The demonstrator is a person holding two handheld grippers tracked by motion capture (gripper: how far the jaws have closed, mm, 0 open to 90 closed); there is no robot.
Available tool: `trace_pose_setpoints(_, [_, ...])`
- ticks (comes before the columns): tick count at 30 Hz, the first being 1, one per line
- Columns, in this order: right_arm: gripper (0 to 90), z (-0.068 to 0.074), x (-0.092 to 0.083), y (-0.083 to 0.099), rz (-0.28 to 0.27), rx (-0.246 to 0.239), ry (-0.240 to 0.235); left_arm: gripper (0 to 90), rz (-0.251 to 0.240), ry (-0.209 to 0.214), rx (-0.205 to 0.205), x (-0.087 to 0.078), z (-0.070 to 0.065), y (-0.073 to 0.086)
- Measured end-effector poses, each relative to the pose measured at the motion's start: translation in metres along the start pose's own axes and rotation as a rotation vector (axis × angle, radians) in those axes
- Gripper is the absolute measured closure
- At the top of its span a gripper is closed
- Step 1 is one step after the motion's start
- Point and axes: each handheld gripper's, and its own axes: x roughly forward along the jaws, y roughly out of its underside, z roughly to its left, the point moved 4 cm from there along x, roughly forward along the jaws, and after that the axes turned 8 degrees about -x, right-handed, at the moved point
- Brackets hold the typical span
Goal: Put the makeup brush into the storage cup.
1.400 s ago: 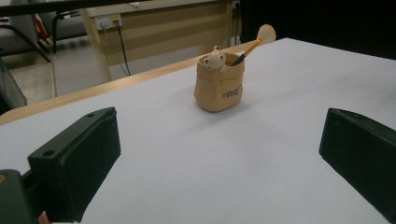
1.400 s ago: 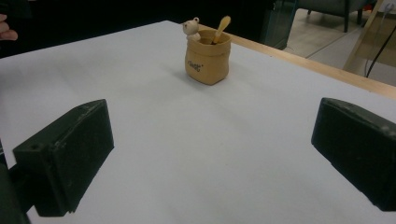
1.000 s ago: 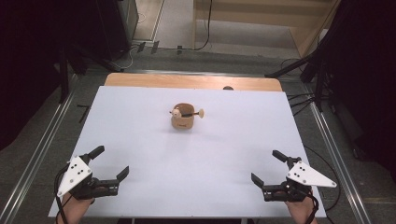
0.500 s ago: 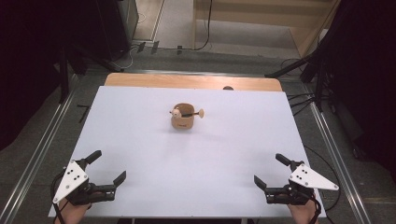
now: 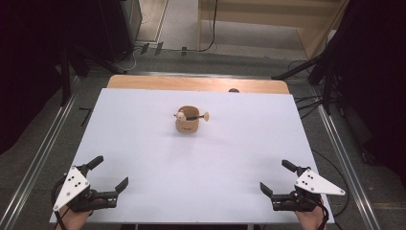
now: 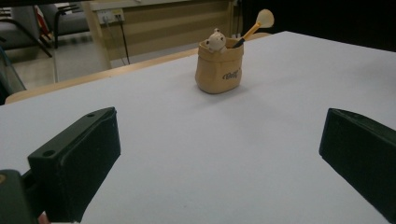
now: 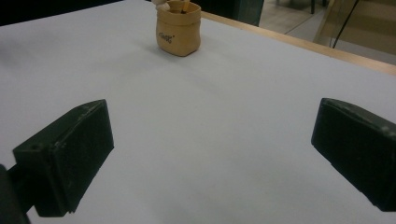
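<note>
A small tan sack-shaped pot (image 5: 186,125) stands upright near the middle of the white table (image 5: 143,143). A little pale figure (image 5: 180,115) and a spoon with a round pale bowl (image 5: 205,116) stick out of its top. The pot (image 6: 219,70) appears far ahead in the left gripper view, and the pot (image 7: 179,32) also far ahead in the right gripper view. My left gripper (image 5: 109,173) rests at the table's near left corner, open and holding nothing. At the near right corner my right gripper (image 5: 277,178) is open too, with nothing between its jaws.
A bare wooden strip (image 5: 191,84) runs along the table's far edge, with a small dark knob (image 5: 233,90) on it. Metal rails (image 5: 43,148) flank the table on both sides. Cables and dark stands (image 5: 325,72) lie on the floor beyond.
Both grippers have drawn back toward the near edge of the table, the left one more than the right. The pot has not moved.
</note>
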Motion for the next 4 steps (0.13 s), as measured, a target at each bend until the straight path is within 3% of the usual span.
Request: trace_pose_setpoints(4, [0.0, 0.0000, -0.0015, 0.0004, 0.010, -0.001, 0.011, 0.0, -0.002, -0.014, 0.000, 0.0011, 0.0018, -0.0011])
